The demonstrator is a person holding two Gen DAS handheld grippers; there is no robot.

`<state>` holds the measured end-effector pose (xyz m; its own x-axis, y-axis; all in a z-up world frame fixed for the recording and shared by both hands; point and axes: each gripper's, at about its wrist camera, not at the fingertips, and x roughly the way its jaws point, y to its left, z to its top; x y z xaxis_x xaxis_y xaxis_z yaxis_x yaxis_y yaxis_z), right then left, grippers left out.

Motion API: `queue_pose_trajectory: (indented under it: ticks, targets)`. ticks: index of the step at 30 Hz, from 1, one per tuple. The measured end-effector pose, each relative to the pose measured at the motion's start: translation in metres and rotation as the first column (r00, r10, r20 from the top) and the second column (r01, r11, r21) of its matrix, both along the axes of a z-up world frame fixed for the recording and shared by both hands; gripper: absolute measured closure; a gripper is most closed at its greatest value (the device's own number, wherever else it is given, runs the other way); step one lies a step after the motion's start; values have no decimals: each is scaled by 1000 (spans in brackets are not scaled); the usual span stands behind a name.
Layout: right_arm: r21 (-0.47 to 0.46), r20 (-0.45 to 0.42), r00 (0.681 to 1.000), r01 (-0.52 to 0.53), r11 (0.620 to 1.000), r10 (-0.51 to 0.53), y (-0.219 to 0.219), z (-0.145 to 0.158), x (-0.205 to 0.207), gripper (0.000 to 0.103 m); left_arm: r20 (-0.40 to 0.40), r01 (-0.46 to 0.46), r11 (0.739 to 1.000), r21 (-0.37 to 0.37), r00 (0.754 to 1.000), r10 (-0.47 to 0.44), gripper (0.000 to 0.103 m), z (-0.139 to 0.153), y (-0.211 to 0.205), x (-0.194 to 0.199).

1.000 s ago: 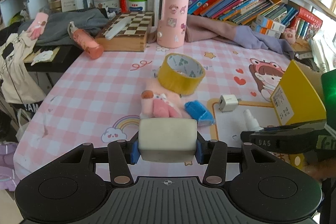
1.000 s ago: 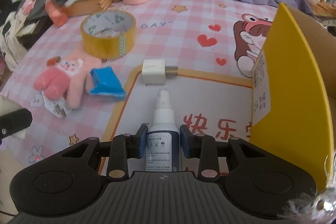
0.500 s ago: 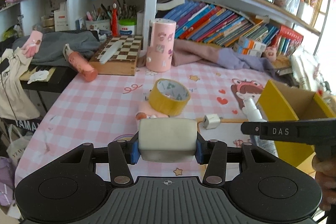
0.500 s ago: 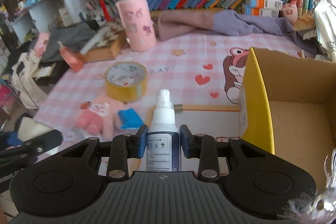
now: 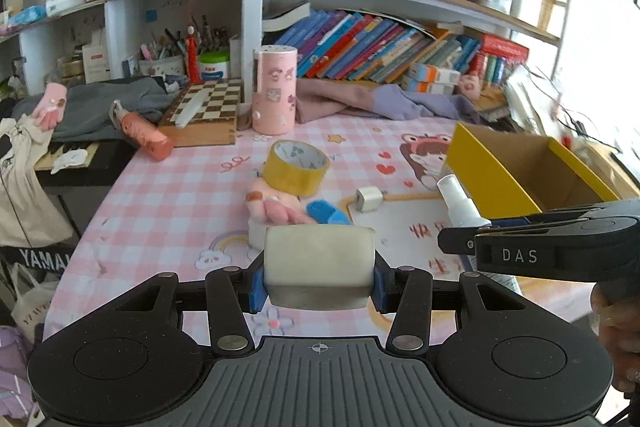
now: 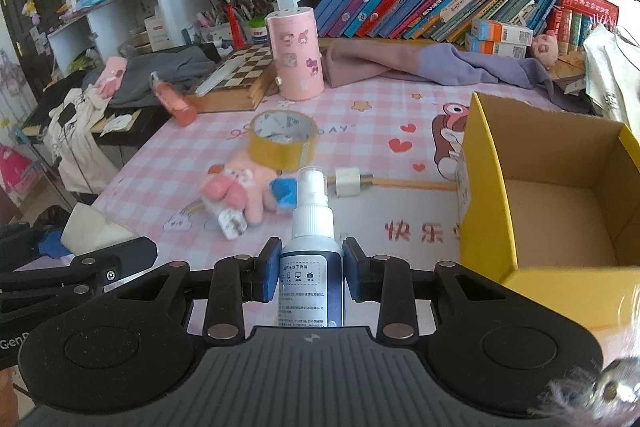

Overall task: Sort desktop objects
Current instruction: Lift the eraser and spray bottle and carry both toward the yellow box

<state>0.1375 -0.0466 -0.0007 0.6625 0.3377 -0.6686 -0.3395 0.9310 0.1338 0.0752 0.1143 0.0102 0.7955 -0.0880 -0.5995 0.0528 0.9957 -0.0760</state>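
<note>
Right wrist view: right claw (image 6: 307, 275) pinches a white-capped dark spray bottle (image 6: 311, 247) left of the open yellow cardboard box (image 6: 486, 195), probably for dropping in. Left claw (image 5: 319, 285) clamps a pale rounded block (image 5: 319, 263), likewise carried above the tabletop (image 5: 180, 195).

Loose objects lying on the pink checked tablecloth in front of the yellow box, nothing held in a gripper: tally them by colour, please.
Yellow: 1, tape roll
Pink: 1, plush toy
Blue: 1, small blue item
White: 1, charger plug
Total: 4
</note>
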Motion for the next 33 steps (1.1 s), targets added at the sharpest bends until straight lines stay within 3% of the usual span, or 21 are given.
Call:
queue_pose_trajectory:
  ticks: [16,20,33]
  targets:
    - [-2,-1,999,37,999,-37,-12,-5,-74,73,-24,76,997,11,997,-76,57,-3,-8,-57]
    - [7,-37,998,52,999,-51,-21,-11,-88,73,-36,101,995,14,994,-101,57,-5,-13,-63]
    - [36,-90,982,169,985,-166,-52,-21,-122,73,-66,259,966,21,964,-258,57,-12,-46,-69]
